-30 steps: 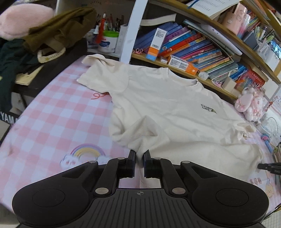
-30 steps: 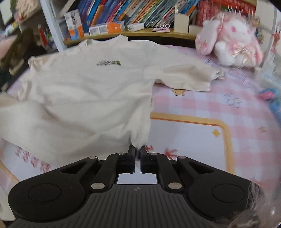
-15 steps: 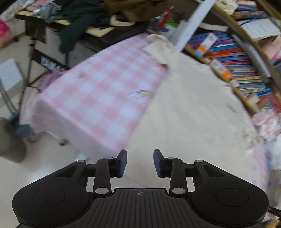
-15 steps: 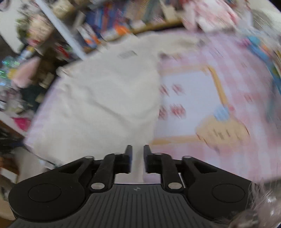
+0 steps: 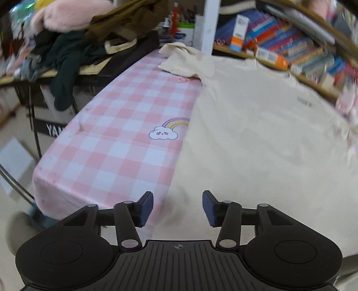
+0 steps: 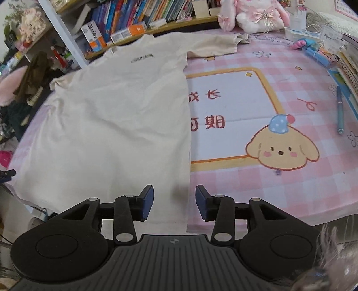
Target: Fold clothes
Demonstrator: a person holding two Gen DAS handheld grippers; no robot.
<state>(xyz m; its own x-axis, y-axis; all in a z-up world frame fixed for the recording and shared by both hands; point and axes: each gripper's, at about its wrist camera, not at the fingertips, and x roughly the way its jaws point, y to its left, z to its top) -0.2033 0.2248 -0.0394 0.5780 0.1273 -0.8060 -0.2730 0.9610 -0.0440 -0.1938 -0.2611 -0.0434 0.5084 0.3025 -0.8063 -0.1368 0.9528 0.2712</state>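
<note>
Both grippers' fingers have released one cream T-shirt (image 6: pixel 116 116): left closing, right opening.

1. The table (image 6: pixel 279 185) is covered by a pink checked cloth printed with a rainbow, a framed panel and a puppy.
2. A cream T-shirt (image 6: pixel 116 116) is spread flat on it, collar toward the bookshelf (image 6: pixel 156 24).
3. A plush rabbit (image 6: pixel 257 15), a blue pen (image 6: pixel 340 109) and stationery are placed along the far and right edges.

Cream T-shirt (image 6: pixel 116 116) on a pink-and-white checked tablecloth (image 5: pixel 116 134) (rainbow-and-cloud print (image 5: pixel 166 129)).
</note>
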